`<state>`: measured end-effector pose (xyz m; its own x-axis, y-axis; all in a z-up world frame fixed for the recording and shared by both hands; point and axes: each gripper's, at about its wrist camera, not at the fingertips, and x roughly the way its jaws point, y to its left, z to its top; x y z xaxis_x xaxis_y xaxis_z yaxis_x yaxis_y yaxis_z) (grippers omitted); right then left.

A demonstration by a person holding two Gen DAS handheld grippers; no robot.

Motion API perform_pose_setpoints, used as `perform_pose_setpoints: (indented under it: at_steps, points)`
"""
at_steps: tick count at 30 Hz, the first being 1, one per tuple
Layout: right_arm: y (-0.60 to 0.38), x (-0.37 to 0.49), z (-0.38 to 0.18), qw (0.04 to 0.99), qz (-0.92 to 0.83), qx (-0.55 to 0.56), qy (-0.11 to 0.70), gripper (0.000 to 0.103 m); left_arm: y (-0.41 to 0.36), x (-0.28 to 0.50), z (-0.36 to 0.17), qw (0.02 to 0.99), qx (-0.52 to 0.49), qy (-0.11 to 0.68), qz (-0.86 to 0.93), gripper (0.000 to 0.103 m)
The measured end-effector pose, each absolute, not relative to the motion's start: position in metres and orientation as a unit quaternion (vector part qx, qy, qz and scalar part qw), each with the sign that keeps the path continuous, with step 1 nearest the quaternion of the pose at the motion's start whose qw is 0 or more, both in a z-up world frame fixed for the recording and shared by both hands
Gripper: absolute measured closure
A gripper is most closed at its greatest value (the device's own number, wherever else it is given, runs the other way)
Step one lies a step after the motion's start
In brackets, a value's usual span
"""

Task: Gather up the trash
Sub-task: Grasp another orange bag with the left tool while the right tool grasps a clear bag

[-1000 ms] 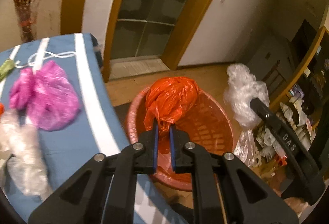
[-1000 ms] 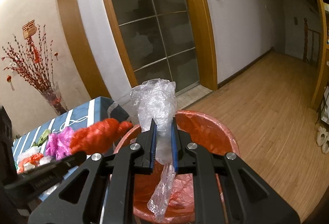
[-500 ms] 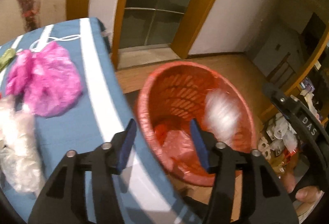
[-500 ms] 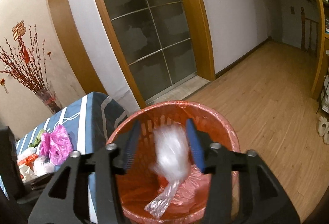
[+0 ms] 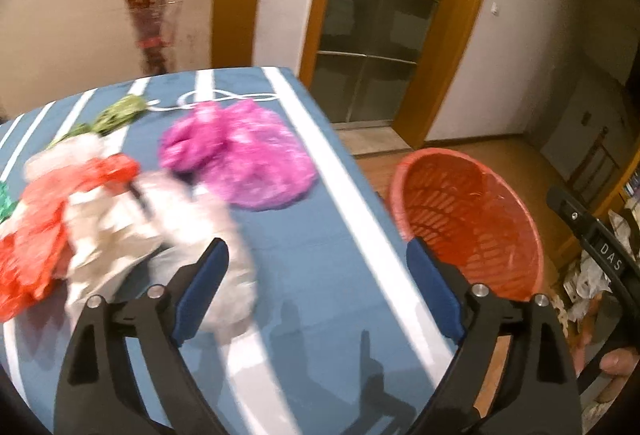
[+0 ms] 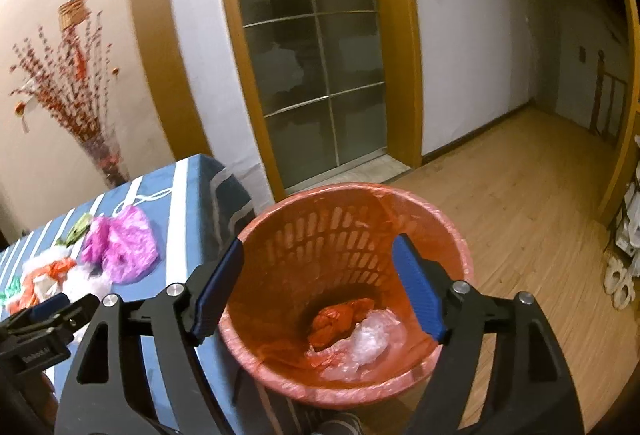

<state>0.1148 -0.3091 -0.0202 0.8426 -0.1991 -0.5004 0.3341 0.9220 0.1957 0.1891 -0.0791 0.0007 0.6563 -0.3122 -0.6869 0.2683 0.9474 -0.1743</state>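
Note:
My left gripper (image 5: 316,259) is open and empty above the blue striped table (image 5: 320,243). On the table lie a pink bag (image 5: 240,159), a clear whitish bag (image 5: 160,235), a red bag (image 5: 36,231) and green scraps (image 5: 116,117). The red basket (image 5: 472,215) stands on the floor to the table's right. My right gripper (image 6: 318,271) is open and empty over the basket (image 6: 452,235). A red bag (image 6: 336,319) and a clear bag (image 6: 370,339) lie at its bottom.
A vase of red branches (image 6: 80,103) stands by the wall behind the table. A glass sliding door (image 6: 316,47) is behind the basket. Wooden floor (image 6: 520,179) spreads to the right. Cluttered shelves (image 5: 600,255) sit at the far right. The pink bag (image 6: 120,243) also shows in the right wrist view.
Both grippers opened and dropped their bags, red from the left and clear from the right, into the basket. My left gripper then swung left over the table.

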Motion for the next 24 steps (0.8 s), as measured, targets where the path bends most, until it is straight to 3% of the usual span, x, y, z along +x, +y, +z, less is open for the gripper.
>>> perform_pose_setpoints:
  at_steps: [17,24]
  points:
    - [-0.190,0.147,-0.034,0.947,0.009,0.117,0.300,0.028,0.057,0.153,0.018,0.937,-0.075,0.338,-0.046,0.010]
    - [-0.130,0.172,-0.046,0.937,0.063,0.091,0.331,0.037,0.121,0.142,0.023,0.941,-0.104,0.322,0.005,0.010]
